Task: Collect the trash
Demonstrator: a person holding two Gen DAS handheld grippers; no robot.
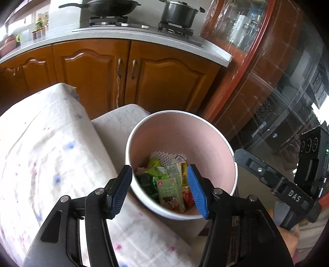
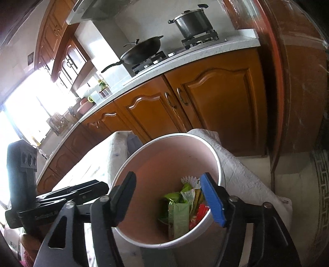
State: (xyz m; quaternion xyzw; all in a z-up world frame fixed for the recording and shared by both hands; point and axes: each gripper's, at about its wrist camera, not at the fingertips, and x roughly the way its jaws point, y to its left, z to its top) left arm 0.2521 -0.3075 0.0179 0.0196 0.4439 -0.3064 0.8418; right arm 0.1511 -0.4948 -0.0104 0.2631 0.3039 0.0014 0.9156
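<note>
A round bin (image 1: 207,141), white outside and pink inside, holds green, yellow and red wrappers (image 1: 169,188) and a white foam net. My left gripper (image 1: 158,189) is open and empty, its blue-padded fingers just above the bin's near rim. The right gripper's body (image 1: 287,189) shows at the right. In the right wrist view the same bin (image 2: 156,162) with the wrappers (image 2: 181,209) lies below my right gripper (image 2: 170,199), which is open and empty over the bin's mouth. The left gripper's body (image 2: 51,197) shows at the left.
A table under a white cloth with coloured spots (image 1: 47,156) lies left of the bin, with a white quilted cloth (image 2: 242,172) behind it. Brown kitchen cupboards (image 1: 164,82) stand beyond, with a wok (image 1: 111,6) and a steel pot (image 1: 178,13) on the hob. A red-framed glass door (image 1: 267,86) is to the right.
</note>
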